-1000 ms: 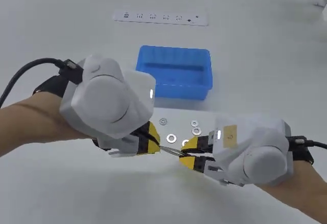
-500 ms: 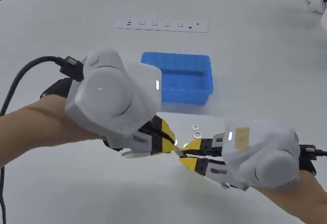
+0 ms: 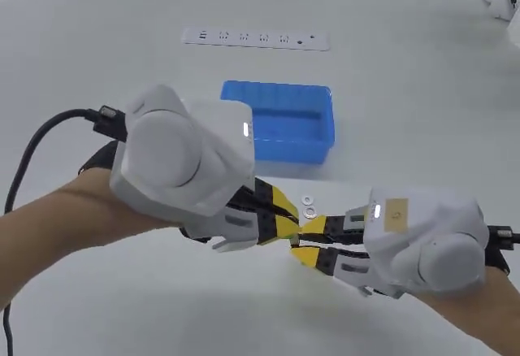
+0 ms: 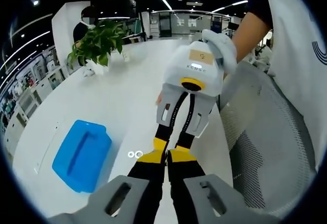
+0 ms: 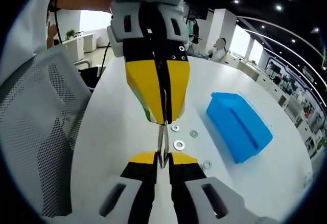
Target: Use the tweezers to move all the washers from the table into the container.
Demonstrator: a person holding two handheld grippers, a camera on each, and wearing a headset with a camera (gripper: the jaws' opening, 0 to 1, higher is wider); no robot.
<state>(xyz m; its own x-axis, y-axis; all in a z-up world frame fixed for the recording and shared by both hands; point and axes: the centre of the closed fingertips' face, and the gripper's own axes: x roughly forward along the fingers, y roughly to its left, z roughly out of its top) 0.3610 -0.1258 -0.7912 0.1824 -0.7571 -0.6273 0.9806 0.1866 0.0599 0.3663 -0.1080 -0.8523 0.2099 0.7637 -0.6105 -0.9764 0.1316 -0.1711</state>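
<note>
Drawn rightward since a second ago, the left tool (image 3: 286, 219), jaws closed, apparently pinches one end of the tweezers (image 5: 162, 144); the right tool (image 3: 307, 240), tip to tip with it, clamps the other end. Washers (image 5: 178, 144) lie on the worktop (image 3: 406, 112) just beyond, near the blue container (image 3: 284, 149).

My bench (image 3: 406, 88) was smooth, matt white. The container (image 3: 284, 151) looked like blue plastic with a faint sheen; the washers (image 5: 179, 144) and tweezers (image 5: 162, 142) were bright bare metal. My left tool (image 5: 162, 120) and right tool (image 5: 162, 158) had matt white plastic shells.
</note>
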